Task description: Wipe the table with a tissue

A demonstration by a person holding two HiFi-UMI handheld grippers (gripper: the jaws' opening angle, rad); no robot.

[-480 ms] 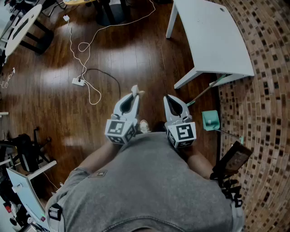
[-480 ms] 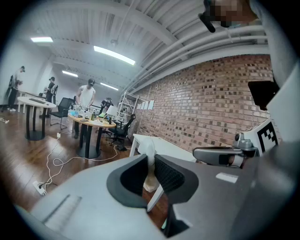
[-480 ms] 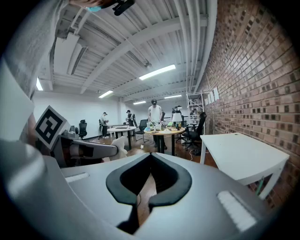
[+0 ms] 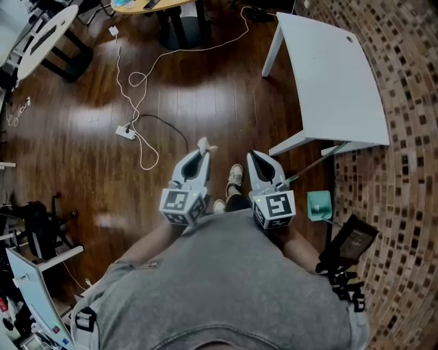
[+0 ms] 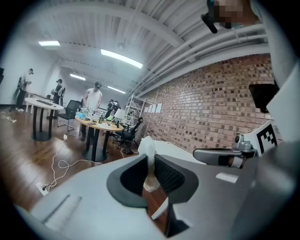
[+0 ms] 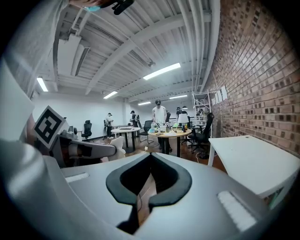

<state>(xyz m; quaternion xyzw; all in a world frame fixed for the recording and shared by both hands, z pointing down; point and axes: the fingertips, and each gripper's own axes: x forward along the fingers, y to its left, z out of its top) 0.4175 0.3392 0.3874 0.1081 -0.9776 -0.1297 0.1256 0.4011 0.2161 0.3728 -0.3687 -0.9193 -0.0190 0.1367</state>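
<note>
My left gripper (image 4: 204, 145) is shut on a white tissue (image 4: 206, 144), whose crumpled end sticks out past the tips; in the left gripper view the tissue (image 5: 147, 152) stands pinched between the jaws of the gripper (image 5: 149, 165). My right gripper (image 4: 252, 155) is shut with nothing in it, its jaws meeting at the tips (image 6: 149, 155). Both are held close to my chest over the wooden floor. The white table (image 4: 328, 75) stands ahead to the right, its bare top (image 6: 253, 161) also in the right gripper view.
A white cable and power strip (image 4: 126, 131) lie on the floor to the left. A green dustpan (image 4: 319, 204) and broom handle lean by the table's near leg. A round table (image 4: 147, 4) stands ahead. A brick wall (image 4: 404, 171) runs along the right. People stand at far tables (image 5: 96, 123).
The view has advanced: the white table and floor cable sit slightly lower and nearer in the frame, and a shoe now shows between the grippers. Both grippers keep their pose.
</note>
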